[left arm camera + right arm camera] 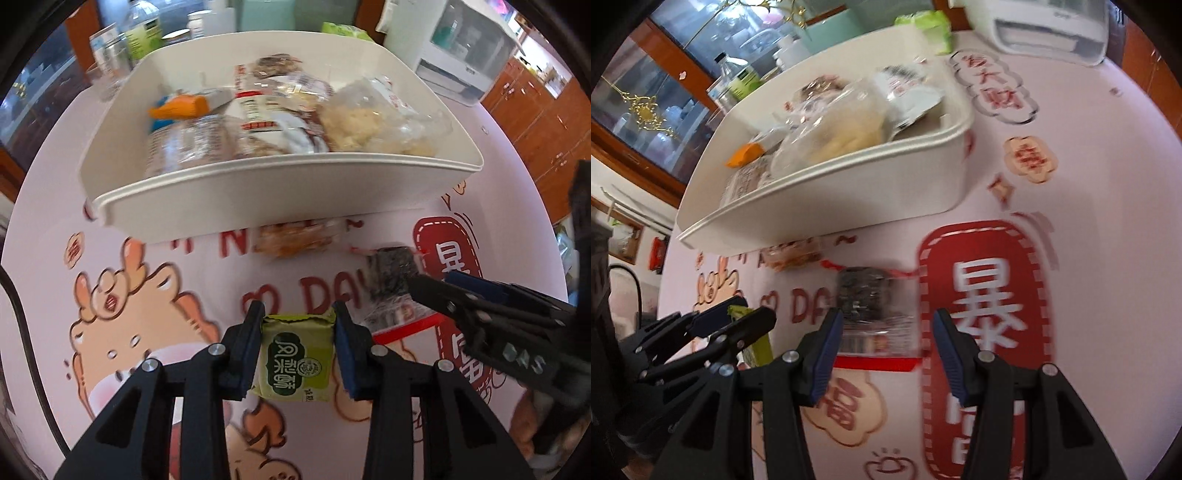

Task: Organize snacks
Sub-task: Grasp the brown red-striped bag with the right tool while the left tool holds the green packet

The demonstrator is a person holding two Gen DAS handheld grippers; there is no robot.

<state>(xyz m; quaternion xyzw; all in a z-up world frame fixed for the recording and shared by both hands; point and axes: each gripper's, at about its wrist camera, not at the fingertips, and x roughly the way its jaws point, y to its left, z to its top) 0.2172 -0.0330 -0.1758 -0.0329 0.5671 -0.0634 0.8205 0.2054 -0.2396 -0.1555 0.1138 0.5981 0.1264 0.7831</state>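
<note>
On the pink cartoon-printed tablecloth (pixel 155 236), the left gripper (pixel 298 354) is clamped on a small green snack packet (pixel 295 360), its blue pads pressed flat against both sides of the wrapper (white lettering shows on the face). Behind it stands the white bin (pixel 258 192), already piled with clear-wrapped snacks, and an orange-tinted packet (pixel 295 238) lies just in front of the bin's near wall. Further right, the right gripper (pixel 888 350) hangs with its jaws apart over a dark snack in clear wrap (pixel 873 306), which lies on the cloth between the fingers without either pad pressing on it.
</note>
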